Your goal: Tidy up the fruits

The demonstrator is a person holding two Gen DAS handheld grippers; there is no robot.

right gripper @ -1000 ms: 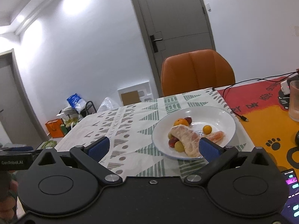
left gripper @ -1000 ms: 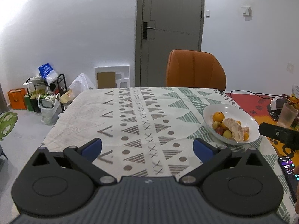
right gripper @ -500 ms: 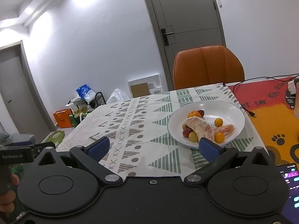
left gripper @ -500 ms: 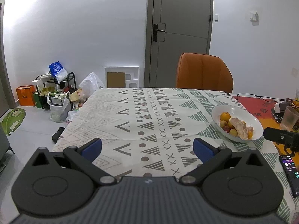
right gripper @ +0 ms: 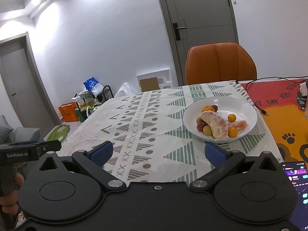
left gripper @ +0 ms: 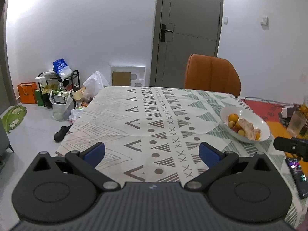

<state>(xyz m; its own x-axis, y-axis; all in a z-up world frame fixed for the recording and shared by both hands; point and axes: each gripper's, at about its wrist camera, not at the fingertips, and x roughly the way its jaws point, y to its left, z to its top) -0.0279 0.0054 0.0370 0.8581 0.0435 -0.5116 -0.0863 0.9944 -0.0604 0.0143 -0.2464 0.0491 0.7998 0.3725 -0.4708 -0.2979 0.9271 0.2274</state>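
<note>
the left gripper (left gripper: 152,152) hangs above the near edge of the table, its blue-padded fingers spread wide with nothing between them, only the patterned tablecloth (left gripper: 146,119) below. the right gripper (right gripper: 157,153) is held the same way, fingers wide apart and holding nothing, just short of the white plate (right gripper: 248,111) that sits toward the right side of the cloth, near the red and orange mat (right gripper: 277,113). on the plate lie a long peeled citrus segment (right gripper: 215,124), an orange (right gripper: 207,108) behind it, small yellow fruits (right gripper: 232,117) and a dark red one (right gripper: 201,126), all bunched together on the plate's left half. from the left gripper's side the same plate (left gripper: 259,125) is off to the right. an orange chair (right gripper: 221,63) stands at the far side of the table, and a lit phone (right gripper: 296,184) lies at the near right.
</note>
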